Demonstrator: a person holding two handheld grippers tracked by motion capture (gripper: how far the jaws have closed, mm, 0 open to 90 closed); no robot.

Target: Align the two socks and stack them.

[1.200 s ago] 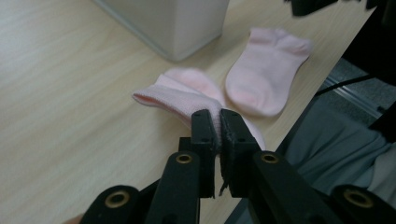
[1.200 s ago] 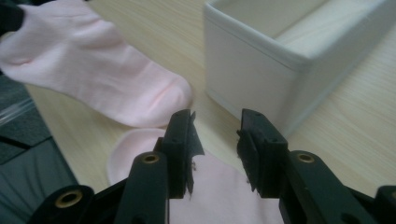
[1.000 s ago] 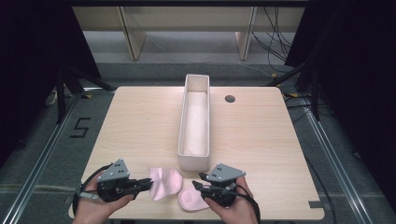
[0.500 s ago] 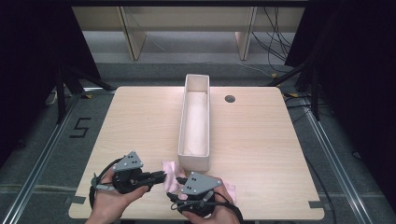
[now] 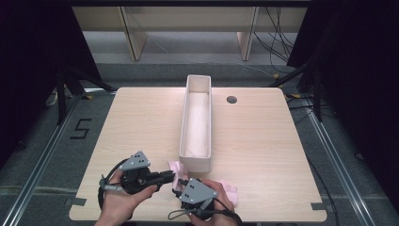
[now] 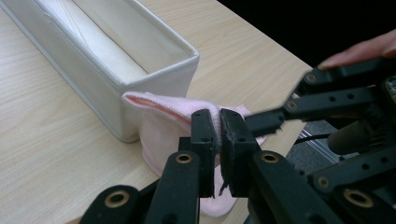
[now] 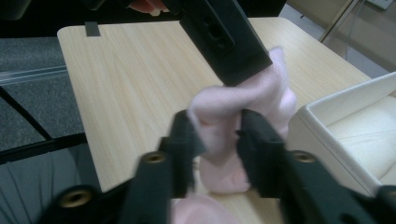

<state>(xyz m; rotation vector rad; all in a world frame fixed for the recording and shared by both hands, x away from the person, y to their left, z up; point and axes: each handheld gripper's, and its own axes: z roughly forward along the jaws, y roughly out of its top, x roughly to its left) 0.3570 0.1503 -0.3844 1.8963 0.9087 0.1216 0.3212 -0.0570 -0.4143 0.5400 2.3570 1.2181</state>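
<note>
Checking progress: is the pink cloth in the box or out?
Out: the pink cloth lies bunched on the table against the white box end.

Even overhead light falls on the pale tabletop (image 5: pixel 141 122), with black surroundings left and right. Shadows are soft and there is no glare. In the right gripper view, the near tongs (image 7: pixel 217 149) are blurred.

A pale pink cloth (image 6: pixel 161 128) lies by a cream-white box (image 5: pixel 196 123) on the light wood-grain table (image 5: pixel 263 141).
</note>
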